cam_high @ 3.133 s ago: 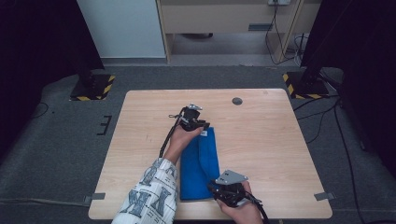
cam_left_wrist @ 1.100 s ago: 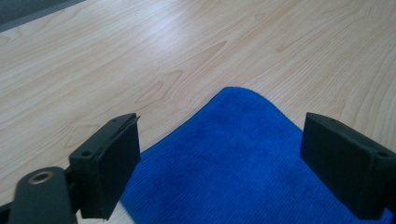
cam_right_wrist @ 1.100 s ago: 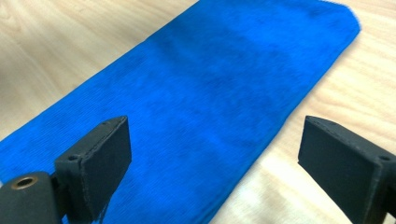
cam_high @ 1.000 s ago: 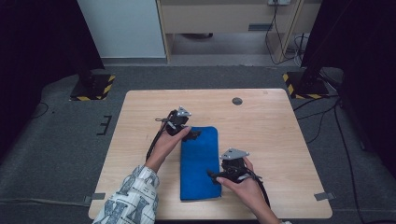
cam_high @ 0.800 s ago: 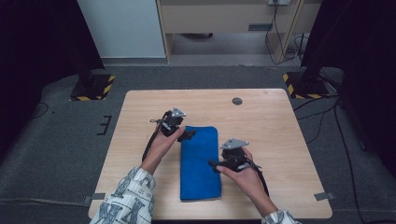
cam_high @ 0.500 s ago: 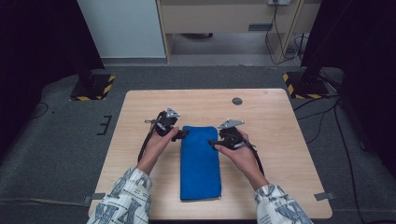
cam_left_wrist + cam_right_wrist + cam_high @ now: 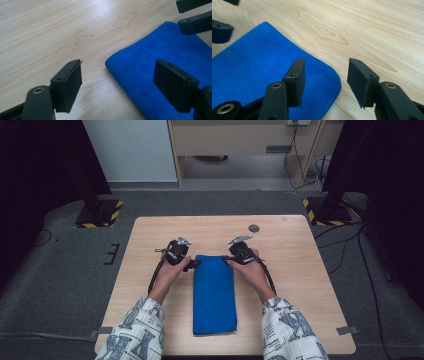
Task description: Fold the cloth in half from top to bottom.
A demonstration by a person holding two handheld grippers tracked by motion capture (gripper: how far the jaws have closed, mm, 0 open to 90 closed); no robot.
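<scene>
Our left tongs (image 7: 192, 264) and right tongs (image 7: 227, 259) straddle the folded blue cloth's (image 7: 214, 292) far corners, both unclenched, the right having just been closing.

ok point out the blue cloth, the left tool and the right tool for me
blue cloth (image 7: 215, 295): high view, middle of its folded top face
left tool (image 7: 120, 82): left gripper view, midway between its two jaw tips, at the cloth's corner
right tool (image 7: 325, 77): right gripper view, midway between its jaw tips, over the cloth's corner edge
</scene>
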